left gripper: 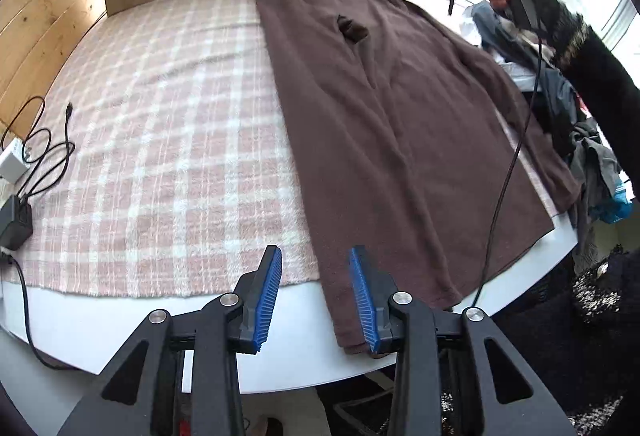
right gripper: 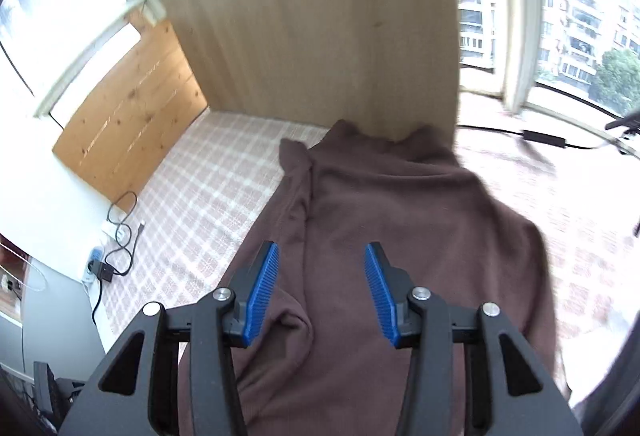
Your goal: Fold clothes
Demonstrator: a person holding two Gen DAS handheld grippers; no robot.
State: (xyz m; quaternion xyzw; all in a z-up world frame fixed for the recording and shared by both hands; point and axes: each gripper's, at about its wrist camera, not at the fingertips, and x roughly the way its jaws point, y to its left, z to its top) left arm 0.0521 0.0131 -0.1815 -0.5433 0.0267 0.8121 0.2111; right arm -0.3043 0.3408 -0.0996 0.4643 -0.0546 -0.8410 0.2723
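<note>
Brown garment (left gripper: 404,140) lies spread flat on a pink plaid blanket (left gripper: 160,140) over a white table (left gripper: 296,348), hem draping the near edge. Left gripper (left gripper: 316,296) hovers above that hem, jaws partly apart, nothing between them. Right gripper (right gripper: 322,292) hangs over the garment's middle, jaws partly apart, empty. Clothes pile (left gripper: 576,124) beside the garment. No legible writing.

blanket (left gripper: 160,140) bare leftward, cables (left gripper: 44,152) at edge
</note>
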